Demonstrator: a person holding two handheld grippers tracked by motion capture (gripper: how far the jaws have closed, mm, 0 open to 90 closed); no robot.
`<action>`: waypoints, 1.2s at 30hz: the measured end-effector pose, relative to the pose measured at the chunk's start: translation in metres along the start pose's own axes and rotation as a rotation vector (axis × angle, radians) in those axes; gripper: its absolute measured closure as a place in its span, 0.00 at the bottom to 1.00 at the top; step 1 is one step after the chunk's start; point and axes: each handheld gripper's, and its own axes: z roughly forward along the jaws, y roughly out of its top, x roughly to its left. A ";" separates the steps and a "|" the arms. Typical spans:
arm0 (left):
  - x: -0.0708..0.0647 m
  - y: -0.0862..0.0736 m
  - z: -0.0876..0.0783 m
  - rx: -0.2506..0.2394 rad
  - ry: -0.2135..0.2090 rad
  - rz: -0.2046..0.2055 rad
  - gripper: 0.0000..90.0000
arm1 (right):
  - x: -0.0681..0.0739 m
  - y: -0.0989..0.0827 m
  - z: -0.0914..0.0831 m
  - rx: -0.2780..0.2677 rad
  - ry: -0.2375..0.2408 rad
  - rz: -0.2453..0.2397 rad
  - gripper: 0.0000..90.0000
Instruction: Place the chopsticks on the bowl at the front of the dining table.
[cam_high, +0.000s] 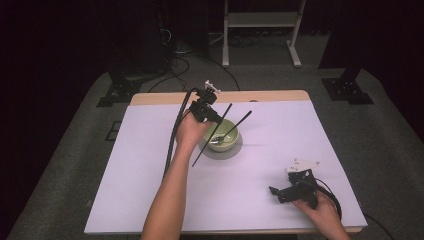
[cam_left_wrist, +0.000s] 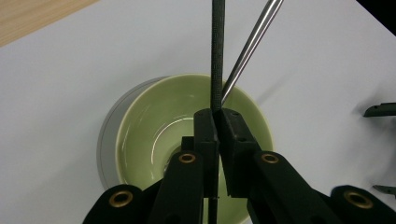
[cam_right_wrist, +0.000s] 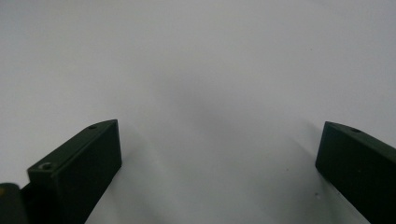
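Observation:
A pale green bowl (cam_high: 223, 137) (cam_left_wrist: 154, 126) stands on a grey round mat (cam_high: 237, 150) (cam_left_wrist: 104, 140) on the white table cover. My left gripper (cam_high: 214, 120) (cam_left_wrist: 217, 114) hovers over the bowl, shut on a long dark stick (cam_high: 200, 155) (cam_left_wrist: 216, 51) that passes between its jaws. A second, shiny metal stick (cam_high: 243, 120) (cam_left_wrist: 252, 39) leans with its lower end inside the bowl. Near the front right of the table, my right gripper (cam_high: 276, 192) (cam_right_wrist: 219, 127) rests low over the cover. It is open, with nothing between its jaws.
The white cover (cam_high: 280, 135) leaves a wooden strip of table (cam_high: 165, 98) bare at the far edge. Beyond the table, a white stand's legs (cam_high: 260, 40) and cables (cam_high: 175, 65) lie on the grey floor. The left gripper's cable (cam_high: 172, 145) trails along the forearm.

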 end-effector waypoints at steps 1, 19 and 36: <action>0.000 0.001 0.002 -0.001 0.003 0.002 0.95 | 0.000 0.000 0.000 0.000 0.000 0.001 0.00; 0.004 0.012 0.019 0.009 -0.009 -0.026 0.95 | 0.000 0.000 0.000 0.001 0.000 0.001 0.00; 0.008 0.013 0.033 0.032 -0.010 -0.045 0.95 | 0.000 0.000 0.000 0.000 0.000 0.001 0.00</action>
